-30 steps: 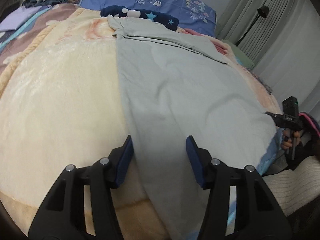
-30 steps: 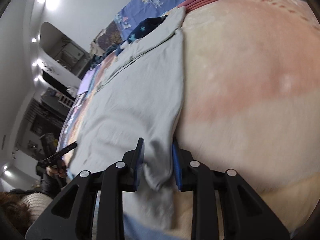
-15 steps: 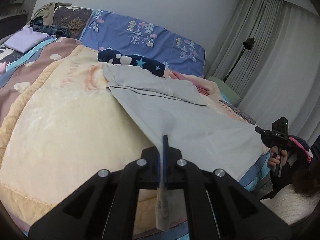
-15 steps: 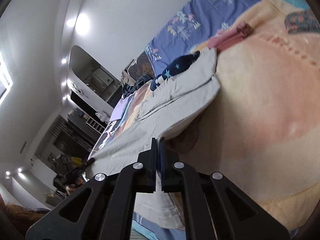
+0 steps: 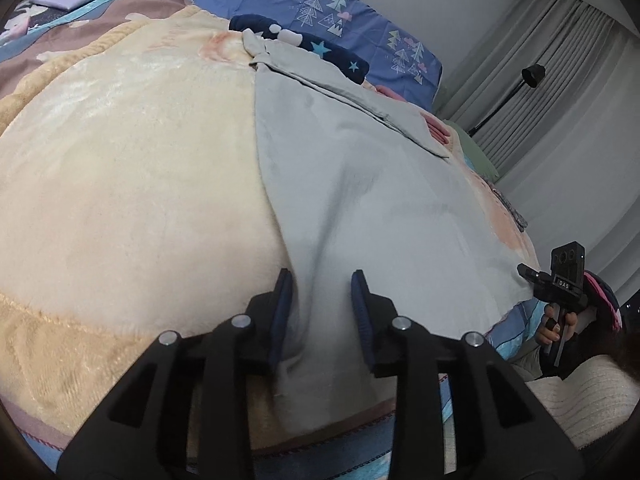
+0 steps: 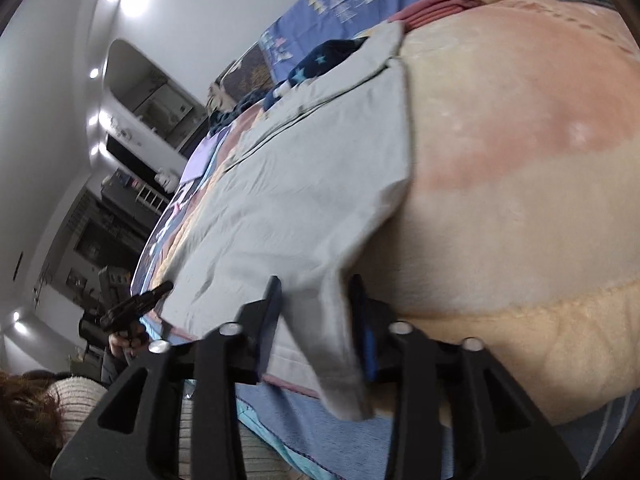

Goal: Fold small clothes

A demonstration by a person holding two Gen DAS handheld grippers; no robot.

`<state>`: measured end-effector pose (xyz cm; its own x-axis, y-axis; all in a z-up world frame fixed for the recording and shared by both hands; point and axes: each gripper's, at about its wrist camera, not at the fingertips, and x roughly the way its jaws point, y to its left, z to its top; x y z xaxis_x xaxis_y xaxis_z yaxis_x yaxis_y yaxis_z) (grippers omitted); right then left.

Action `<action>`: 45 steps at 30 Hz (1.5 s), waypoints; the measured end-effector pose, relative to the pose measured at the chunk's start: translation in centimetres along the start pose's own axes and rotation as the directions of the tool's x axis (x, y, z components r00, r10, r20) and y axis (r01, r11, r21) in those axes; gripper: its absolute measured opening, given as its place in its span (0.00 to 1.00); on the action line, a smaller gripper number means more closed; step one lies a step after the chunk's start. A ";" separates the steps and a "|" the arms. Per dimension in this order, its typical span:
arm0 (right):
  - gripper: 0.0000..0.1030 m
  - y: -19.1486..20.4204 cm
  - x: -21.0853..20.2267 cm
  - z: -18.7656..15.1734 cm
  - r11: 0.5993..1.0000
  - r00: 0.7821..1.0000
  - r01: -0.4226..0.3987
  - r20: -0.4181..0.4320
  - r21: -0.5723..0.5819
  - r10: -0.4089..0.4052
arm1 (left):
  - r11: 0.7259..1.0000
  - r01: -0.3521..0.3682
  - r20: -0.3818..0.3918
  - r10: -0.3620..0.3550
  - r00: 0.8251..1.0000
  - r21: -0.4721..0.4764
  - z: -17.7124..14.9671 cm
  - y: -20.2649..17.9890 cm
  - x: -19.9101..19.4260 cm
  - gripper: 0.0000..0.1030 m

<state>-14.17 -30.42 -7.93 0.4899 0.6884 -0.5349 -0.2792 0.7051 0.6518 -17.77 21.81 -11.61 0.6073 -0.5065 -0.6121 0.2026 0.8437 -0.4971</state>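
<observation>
We note both grippers, left (image 5: 322, 312) and right (image 6: 316, 320), clamped on the grey garment (image 5: 384, 200) half a second ago, now gape with its near hem loose between their fingers, so the garment lies released, flat on the bed (image 5: 120, 184).

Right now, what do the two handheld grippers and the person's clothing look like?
Left gripper and right gripper match: black frames with triangular cut-outs, silver bolts, blue ribbed pads. The left camera shows a black camera box with white lettering on the right one. The person wears a pink cuff and cream ribbed knit.
</observation>
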 end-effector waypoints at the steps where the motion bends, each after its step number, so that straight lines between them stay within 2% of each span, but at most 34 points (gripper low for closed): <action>1: 0.03 0.5 -0.3 0.4 1.000 1.000 -0.016 0.024 0.000 0.016 | 1.000 0.011 0.001 -0.011 1.000 -0.004 0.2 -0.3 -0.1 0.07; 2: 0.03 1.2 -1.2 1.1 0.999 0.996 -0.048 0.071 -0.004 0.049 | 1.000 0.029 0.008 -0.029 1.000 -0.012 0.7 -0.6 -0.4 0.03; 4: 0.02 2.3 -3.4 2.8 0.993 0.982 -0.113 0.152 -0.017 0.114 | 0.999 0.051 0.101 -0.051 0.994 0.003 2.3 -2.1 -2.8 0.03; 6: 0.02 3.9 -6.1 4.8 0.986 0.956 -0.158 0.241 -0.052 0.166 | 0.995 0.088 0.200 -0.095 0.975 0.042 4.2 -4.1 -5.8 0.02; 9: 0.02 6.5 -9.3 6.5 0.980 0.920 -0.160 0.341 -0.121 0.192 | 0.988 0.051 0.329 -0.097 0.939 0.144 6.2 -7.7 -10.0 0.02; 12: 0.02 8.2 -12.6 5.5 0.969 0.881 -0.157 0.416 -0.191 0.224 | 0.977 0.036 0.408 -0.121 0.905 0.210 5.8 -10.0 -13.2 0.02; 13: 0.02 8.8 -13.6 4.9 0.968 0.873 -0.139 0.435 -0.210 0.220 | 0.972 0.031 0.430 -0.131 0.893 0.231 5.1 -10.7 -14.5 0.02; 15: 0.02 9.4 -15.4 3.6 0.968 0.868 -0.071 0.463 -0.241 0.179 | 0.967 0.026 0.445 -0.140 0.885 0.253 4.2 -11.5 -15.9 0.02; 17: 0.02 9.2 -15.7 2.7 0.972 0.877 -0.024 0.461 -0.236 0.134 | 0.968 0.024 0.436 -0.135 0.890 0.251 3.4 -11.8 -16.2 0.02; 21: 0.02 5.8 -11.7 3.4 0.991 0.918 -0.021 0.389 -0.133 0.072 | 0.980 0.035 0.354 -0.105 0.929 0.198 3.5 -10.4 -12.7 0.02; 24: 0.02 3.5 -7.8 5.1 0.998 0.937 -0.020 0.347 -0.055 0.038 | 0.991 0.030 0.294 -0.068 0.953 0.132 4.6 -8.3 -9.2 0.02; 26: 0.02 2.2 -5.7 7.1 1.000 0.945 -0.015 0.327 -0.011 0.018 | 0.996 0.010 0.267 -0.032 0.963 0.084 6.1 -6.9 -7.1 0.02; 31: 0.02 1.7 -2.8 12.1 1.000 0.941 0.004 0.340 0.011 -0.007 | 0.997 -0.021 0.279 0.001 0.960 0.070 10.9 -5.6 -4.0 0.02; 36: 0.02 1.8 0.2 16.6 0.994 0.929 0.112 0.355 -0.007 -0.103 | 0.993 -0.058 0.267 0.029 0.963 0.102 15.6 -5.6 -0.8 0.02; 40: 0.02 -0.1 3.4 19.3 0.986 0.932 0.163 0.324 0.018 -0.160 | 0.993 -0.082 0.241 0.060 0.969 0.082 18.8 -3.9 2.6 0.02; 45: 0.02 -4.3 9.3 21.6 0.970 0.946 0.233 0.215 0.066 -0.242 | 0.993 -0.116 0.164 0.112 0.980 0.017 20.7 -0.2 8.2 0.02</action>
<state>9.46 -30.76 -4.10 0.7083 0.4445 -0.5483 -0.1022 0.8332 0.5434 3.07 21.14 -3.75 0.7440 -0.3726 -0.5547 0.1437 0.8999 -0.4118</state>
